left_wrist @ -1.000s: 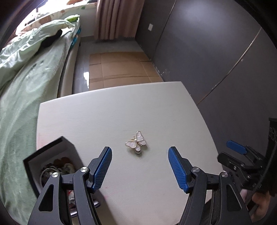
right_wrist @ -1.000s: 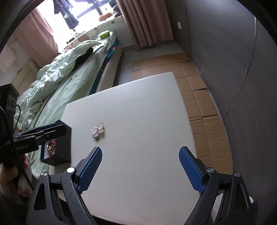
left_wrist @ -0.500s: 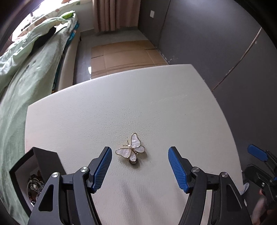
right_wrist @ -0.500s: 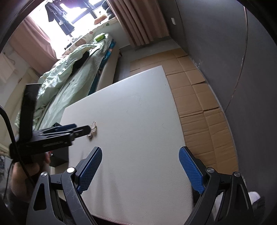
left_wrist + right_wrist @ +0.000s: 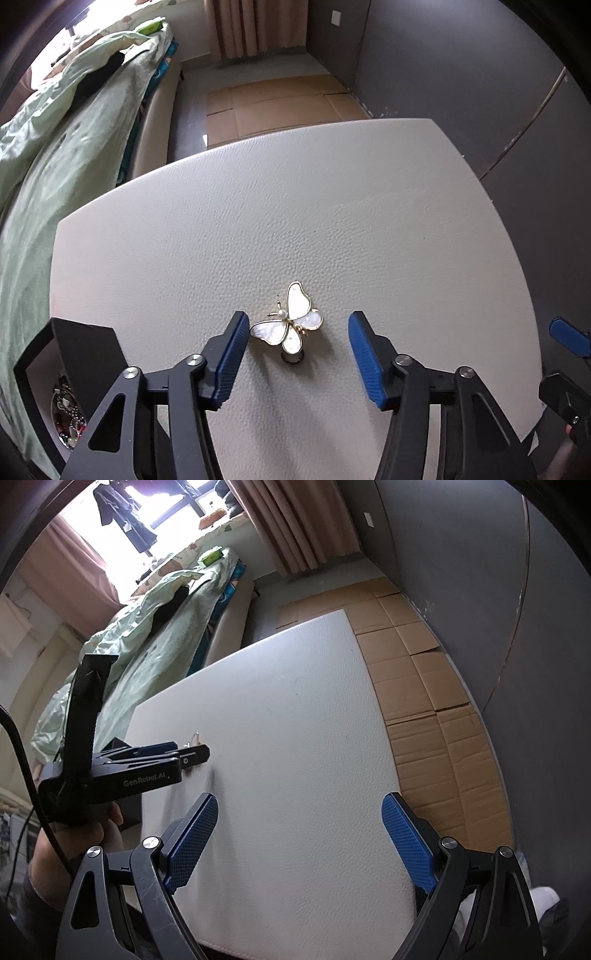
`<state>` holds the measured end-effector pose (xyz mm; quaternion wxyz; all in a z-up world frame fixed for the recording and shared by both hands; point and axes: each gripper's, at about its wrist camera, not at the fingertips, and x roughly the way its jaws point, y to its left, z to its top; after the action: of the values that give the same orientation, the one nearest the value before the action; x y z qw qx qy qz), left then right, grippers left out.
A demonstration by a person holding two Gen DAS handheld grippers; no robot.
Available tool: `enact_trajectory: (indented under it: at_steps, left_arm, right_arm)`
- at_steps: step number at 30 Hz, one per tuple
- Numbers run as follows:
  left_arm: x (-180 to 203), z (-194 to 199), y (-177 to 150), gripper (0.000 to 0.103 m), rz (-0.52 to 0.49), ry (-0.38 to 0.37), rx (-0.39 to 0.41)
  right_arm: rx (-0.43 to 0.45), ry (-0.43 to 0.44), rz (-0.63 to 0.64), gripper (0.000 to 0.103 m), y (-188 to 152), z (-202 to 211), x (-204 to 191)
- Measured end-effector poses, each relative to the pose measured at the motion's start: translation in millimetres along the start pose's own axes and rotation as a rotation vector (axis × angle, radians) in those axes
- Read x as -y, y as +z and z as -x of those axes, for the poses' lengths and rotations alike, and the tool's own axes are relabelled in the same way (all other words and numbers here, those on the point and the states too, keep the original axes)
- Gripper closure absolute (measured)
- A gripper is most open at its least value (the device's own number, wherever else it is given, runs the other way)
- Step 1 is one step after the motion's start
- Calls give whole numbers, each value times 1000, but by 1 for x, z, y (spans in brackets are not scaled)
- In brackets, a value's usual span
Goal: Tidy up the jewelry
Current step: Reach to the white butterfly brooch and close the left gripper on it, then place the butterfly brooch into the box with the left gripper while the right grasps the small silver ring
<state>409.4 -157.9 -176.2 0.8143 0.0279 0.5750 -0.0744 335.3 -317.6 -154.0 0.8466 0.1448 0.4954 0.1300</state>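
A white and gold butterfly brooch lies on the white table. My left gripper is open, low over the table, with the brooch between its blue fingertips, nearer the left one. A black jewelry box with several pieces inside stands at the table's left edge. In the right wrist view my right gripper is open and empty above the table's near part; the left gripper shows at its left, and the brooch peeks out behind its tips.
A bed with a green quilt runs along the table's left side. Cardboard sheets cover the floor to the right and beyond the table. A dark wall stands at the right.
My left gripper has moved forward and down so that the brooch now sits between its fingertips. The right gripper has shifted slightly and stays open.
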Motion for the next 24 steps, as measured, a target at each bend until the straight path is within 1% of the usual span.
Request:
enact_trajectory:
  at_steps: [4,6,7,12,14,16,18,21,24]
  left_arm:
    - [2,0,0,49,-12,18,13]
    - [0,0,0,54,-5,20,11]
    - [-2,1,0,60,0,23,13]
    - [-6,2,-1,60,-6,3,10]
    - [-10,4,-2,61,4,-17,14]
    - [-14,8,-3,70,12,-24,18]
    - [-20,16,-3,70,24,-39,27]
    - [-24,28,-4,70,21,-40,46]
    - [-31,37,-4,70,33,-55,57]
  right_arm:
    - [-9,-10,0,13,-2,-5,-2]
    - [-16,-11,0,13,-2,-8,-4]
    - [-19,-11,1,13,-2,-9,-5]
    - [-28,-16,18,13,-3,-14,-13]
    - [-33,-15,23,13,-3,-17,-17]
    - [-38,-17,30,13,-2,-20,-21]
    - [-48,-20,41,13,-3,-25,-26]
    - [-56,-18,60,13,-2,-30,-35]
    - [-66,-5,89,13,0,-39,-48]
